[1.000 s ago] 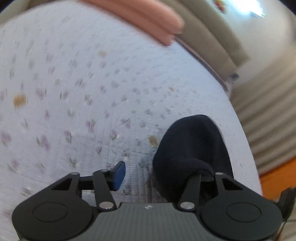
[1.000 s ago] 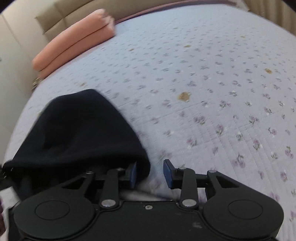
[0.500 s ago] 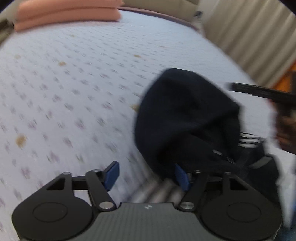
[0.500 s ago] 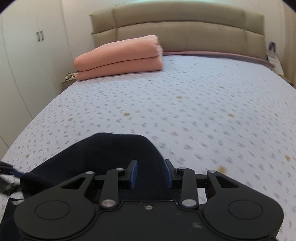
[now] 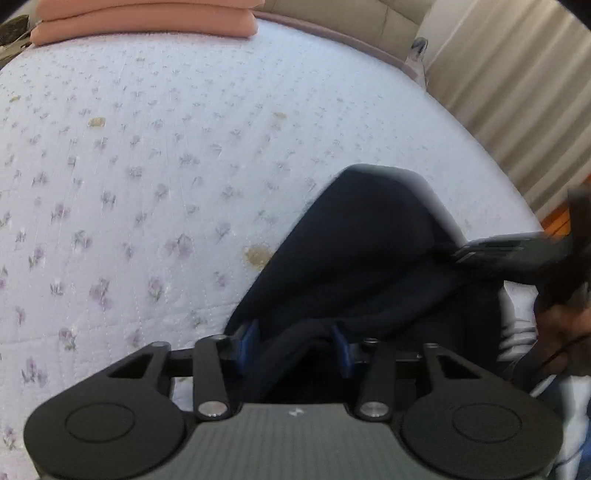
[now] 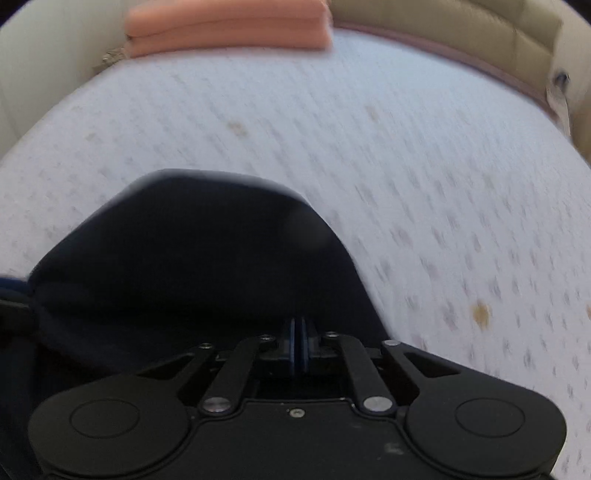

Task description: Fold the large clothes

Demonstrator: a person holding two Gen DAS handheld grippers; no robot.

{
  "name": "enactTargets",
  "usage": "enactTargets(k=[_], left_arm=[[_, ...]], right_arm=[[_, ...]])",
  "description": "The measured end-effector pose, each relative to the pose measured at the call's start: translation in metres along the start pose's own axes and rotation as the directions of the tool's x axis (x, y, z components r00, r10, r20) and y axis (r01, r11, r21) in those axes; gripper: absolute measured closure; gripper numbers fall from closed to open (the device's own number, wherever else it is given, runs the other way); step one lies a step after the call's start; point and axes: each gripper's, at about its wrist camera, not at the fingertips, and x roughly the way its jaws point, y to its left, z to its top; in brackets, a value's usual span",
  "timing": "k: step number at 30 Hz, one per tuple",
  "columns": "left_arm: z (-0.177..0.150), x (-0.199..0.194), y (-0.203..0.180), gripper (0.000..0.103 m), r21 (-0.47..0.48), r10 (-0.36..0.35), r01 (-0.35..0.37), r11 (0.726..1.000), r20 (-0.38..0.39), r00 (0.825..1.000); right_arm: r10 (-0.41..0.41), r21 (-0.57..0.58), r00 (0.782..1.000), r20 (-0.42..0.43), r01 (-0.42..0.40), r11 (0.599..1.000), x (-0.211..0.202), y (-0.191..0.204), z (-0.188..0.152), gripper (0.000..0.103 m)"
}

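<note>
Both of my jaws are at the dark navy garment (image 5: 354, 258), but they stand differently. On my left gripper (image 5: 293, 341) the jaws are partly apart, and a thick roll of the navy cloth lies between the two blue pads (image 5: 246, 338); I cannot tell if the pads already press it. On my right gripper (image 6: 297, 341) the blue pads (image 6: 292, 341) are almost together, with only a thin slit between them, and they pinch the near edge of the same garment (image 6: 192, 258)

The garment rests on the bed cover (image 5: 147, 184), which is white, quilted, with small purple flowers and some brown spots. It lies near the foot side of the bed, bunched and humped, with its far edge rounded. In the left wrist view my right gripper appears blurred at the right side (image 5: 509, 247), touching the garment from there

At the head of the bed a folded salmon-pink blanket (image 6: 229, 26) sits, well apart from the garment. Behind it stands a beige padded headboard (image 6: 480, 26). Pleated curtains (image 5: 517, 92) hang beside the bed
</note>
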Motion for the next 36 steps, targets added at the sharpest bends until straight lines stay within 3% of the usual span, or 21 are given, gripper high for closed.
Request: enactTargets(k=[2, 5, 6, 7, 8, 11, 12, 13, 14, 17, 20, 22, 23, 26, 27, 28, 29, 30, 31, 32, 36], left_arm=[[0.001, -0.016, 0.004, 0.057, -0.047, -0.021, 0.022, 0.999, 0.028, 0.999], [0.012, -0.046, -0.003, 0.054, 0.005, -0.015, 0.015, 1.000, 0.150, 0.989], [0.020, -0.052, -0.005, 0.046, 0.020, -0.029, 0.026, 0.999, 0.170, 0.985], [0.027, -0.053, -0.007, 0.031, 0.033, -0.043, 0.037, 0.999, 0.180, 0.983], [0.037, -0.050, -0.009, 0.025, 0.054, -0.061, 0.051, 0.997, 0.188, 0.980], [0.062, -0.018, -0.016, 0.024, 0.121, -0.088, 0.072, 0.990, 0.130, 0.988], [0.068, -0.004, -0.017, 0.029, 0.121, -0.108, 0.098, 0.988, 0.078, 0.991], [0.073, 0.012, -0.017, 0.034, 0.109, -0.113, 0.110, 0.988, 0.028, 0.993], [0.076, 0.024, -0.015, 0.034, 0.109, -0.109, 0.108, 0.988, -0.004, 0.994], [0.084, 0.049, -0.012, 0.033, 0.136, -0.068, 0.074, 0.988, -0.048, 0.997], [0.091, 0.055, 0.001, 0.031, 0.053, -0.130, 0.135, 0.989, -0.075, 0.989], [0.093, 0.068, 0.008, 0.025, -0.021, -0.142, 0.140, 0.990, -0.188, 0.972], [0.093, 0.069, 0.008, 0.026, -0.020, -0.123, 0.122, 0.992, -0.246, 0.961], [0.099, 0.077, -0.002, 0.027, 0.023, -0.092, 0.101, 0.995, -0.249, 0.964], [0.101, 0.081, -0.004, 0.036, 0.011, -0.102, 0.108, 0.994, -0.245, 0.964], [0.103, 0.084, -0.006, 0.055, 0.000, -0.115, 0.119, 0.993, -0.243, 0.963], [0.104, 0.085, -0.010, 0.063, -0.001, -0.099, 0.101, 0.995, -0.240, 0.966], [0.105, 0.084, -0.012, 0.080, -0.005, -0.097, 0.099, 0.995, -0.233, 0.968], [0.103, 0.078, -0.016, 0.088, -0.012, -0.110, 0.110, 0.994, -0.221, 0.969], [0.099, 0.070, -0.020, 0.088, -0.007, -0.098, 0.098, 0.995, -0.189, 0.977], [0.082, 0.022, -0.047, 0.089, 0.086, -0.050, 0.053, 0.995, -0.034, 0.998]], right_arm=[[0.040, 0.053, 0.999, 0.007, -0.040, 0.998, -0.009, -0.016, -0.004, 0.103], [0.088, 0.100, 0.994, 0.059, -0.093, 0.991, -0.034, -0.039, -0.009, 0.101], [0.129, 0.128, 0.987, 0.093, -0.141, 0.982, -0.043, -0.051, -0.009, 0.094], [0.158, 0.147, 0.980, 0.117, -0.175, 0.974, -0.049, -0.058, -0.007, 0.087], [0.180, 0.157, 0.974, 0.136, -0.200, 0.967, -0.052, -0.066, -0.002, 0.083], [0.174, 0.107, 0.973, 0.151, -0.191, 0.976, -0.048, -0.070, 0.020, 0.060], [0.179, 0.080, 0.972, 0.152, -0.193, 0.978, -0.044, -0.068, 0.027, 0.030], [0.188, 0.061, 0.970, 0.155, -0.199, 0.978, -0.040, -0.067, 0.032, 0.010], [0.201, 0.052, 0.967, 0.156, -0.211, 0.976, -0.036, -0.067, 0.036, 0.009], [0.256, 0.010, 0.962, 0.096, -0.258, 0.966, -0.017, -0.063, 0.045, 0.009], [0.256, -0.028, 0.965, 0.055, -0.255, 0.966, -0.003, -0.060, 0.047, 0.009], [0.261, -0.017, 0.965, 0.030, -0.261, 0.965, 0.008, -0.061, 0.047, 0.008], [0.259, -0.006, 0.966, 0.018, -0.259, 0.966, 0.014, -0.060, 0.047, 0.008], [0.297, 0.033, 0.954, -0.052, -0.295, 0.955, 0.038, -0.060, 0.047, 0.009], [0.328, 0.054, 0.942, -0.064, -0.325, 0.944, 0.041, -0.059, 0.047, 0.014], [0.360, 0.065, 0.931, -0.062, -0.356, 0.932, 0.039, -0.059, 0.047, 0.037], [0.382, 0.064, 0.922, -0.065, -0.378, 0.923, 0.036, -0.055, 0.047, 0.051], [0.351, 0.041, 0.935, -0.057, -0.349, 0.936, 0.030, -0.049, 0.046, 0.069], [0.318, 0.003, 0.948, -0.035, -0.318, 0.948, 0.022, -0.043, 0.044, 0.082], [0.299, -0.038, 0.954, -0.010, -0.299, 0.954, 0.012, -0.035, 0.041, 0.093], [0.255, -0.144, 0.959, 0.121, -0.237, 0.961, -0.049, -0.016, 0.027, 0.094]])
